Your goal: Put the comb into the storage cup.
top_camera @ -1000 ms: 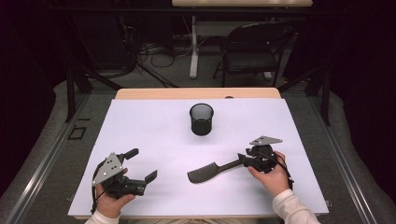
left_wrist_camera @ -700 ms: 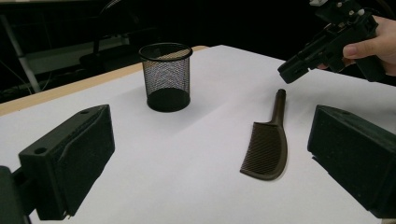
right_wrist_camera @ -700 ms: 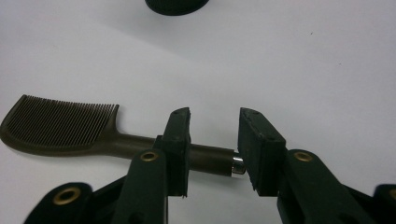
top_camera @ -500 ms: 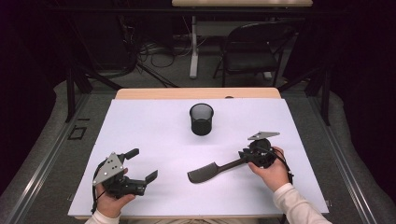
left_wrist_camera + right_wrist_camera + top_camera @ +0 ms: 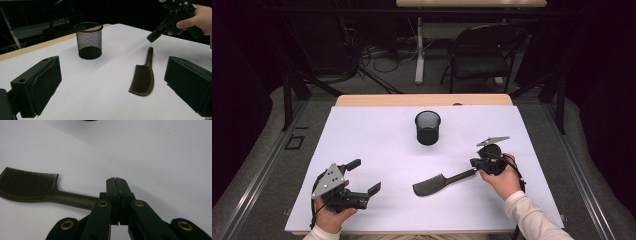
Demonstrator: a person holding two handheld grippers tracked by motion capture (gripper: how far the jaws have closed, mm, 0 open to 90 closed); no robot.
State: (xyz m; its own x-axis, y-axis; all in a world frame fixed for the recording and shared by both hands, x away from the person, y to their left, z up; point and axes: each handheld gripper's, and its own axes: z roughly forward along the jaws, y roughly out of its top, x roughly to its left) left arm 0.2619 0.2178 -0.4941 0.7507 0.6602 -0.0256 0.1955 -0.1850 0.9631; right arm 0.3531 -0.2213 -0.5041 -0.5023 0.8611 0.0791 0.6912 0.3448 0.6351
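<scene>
Closing has been the right gripper's (image 5: 474, 162) business over the last second: its jaws have come together with nothing between them, while the comb (image 5: 432, 185) lies where it lay and the left gripper (image 5: 364, 176) has not shifted.

A white sheet (image 5: 377, 135) covers the table, with a strip of bare wood along the far edge. Beyond it the room is dark, with a folding chair (image 5: 482, 55) and cables (image 5: 377, 50) on the grey floor. A black mesh cup (image 5: 428, 127) stands upright at mid-table, well apart from the comb.

The comb lies flat on the sheet at the near right. Its long axis runs slantwise, with the toothed head toward the person's left and the handle toward the right gripper.

From above, the jaw tips seem to meet the handle's end. The left gripper view shows the right gripper (image 5: 152, 37) raised just above that end, and its own jaws spread wide and empty. The right gripper view shows its pads (image 5: 117, 180) pressed flat together over the handle (image 5: 75, 200).
</scene>
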